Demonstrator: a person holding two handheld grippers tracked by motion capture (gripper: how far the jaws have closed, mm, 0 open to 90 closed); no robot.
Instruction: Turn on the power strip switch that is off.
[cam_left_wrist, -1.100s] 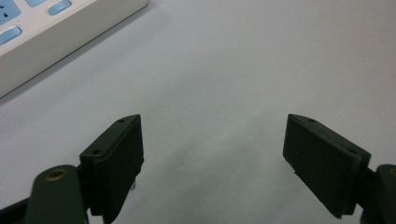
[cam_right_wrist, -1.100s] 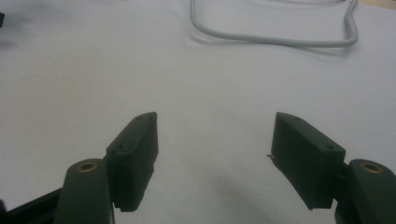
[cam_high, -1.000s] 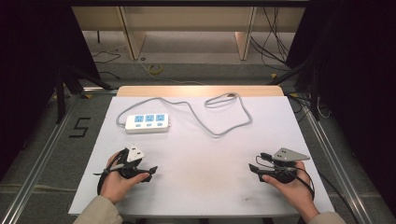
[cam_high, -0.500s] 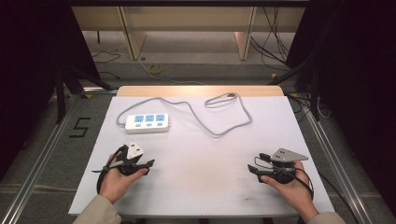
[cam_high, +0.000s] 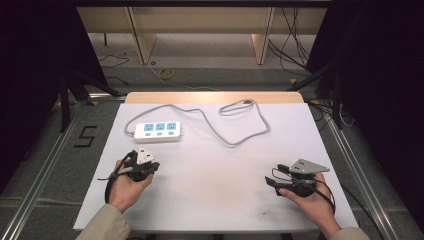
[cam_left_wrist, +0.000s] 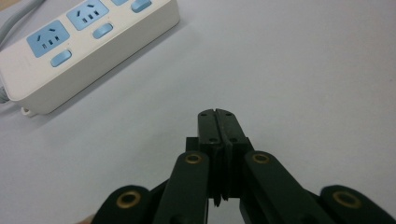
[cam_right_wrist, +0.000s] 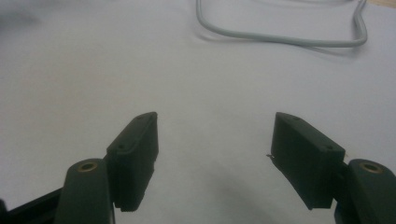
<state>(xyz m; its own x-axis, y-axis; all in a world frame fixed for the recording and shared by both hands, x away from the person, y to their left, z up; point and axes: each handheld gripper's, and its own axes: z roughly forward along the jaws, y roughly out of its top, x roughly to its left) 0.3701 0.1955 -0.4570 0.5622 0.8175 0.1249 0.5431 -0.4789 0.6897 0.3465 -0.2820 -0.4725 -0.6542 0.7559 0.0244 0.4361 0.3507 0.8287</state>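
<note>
Right now my left gripper (cam_high: 150, 166) sits low over the near left part of the table (cam_high: 220, 200), its jaws pressed flat together with nothing between them; they have just been closing. In the left gripper view the closed tips (cam_left_wrist: 218, 122) hang just above bare white surface. My right gripper (cam_high: 276, 181) rests at the near right, well apart from the left, and its jaws stand wide apart over empty tabletop, as the right gripper view (cam_right_wrist: 212, 135) shows. My hands come in from the near edge, sleeves just in view. The table top is white and matte, faintly smudged toward the middle, with a strip of pale wood along its far edge. Around it runs a metal frame on a grey floor that bears a black mark like a 5 (cam_high: 86, 136) to the left; beyond stand light wooden furniture legs, loose cables and dark curtains on both sides. The power strip (cam_high: 158, 131) lies on the far left part of the table, near my left gripper but not touching it. It is white and oblong, with three blue socket faces and a small blue switch by each. Its grey cord (cam_high: 240, 131) loops across the far middle of the table.
</note>
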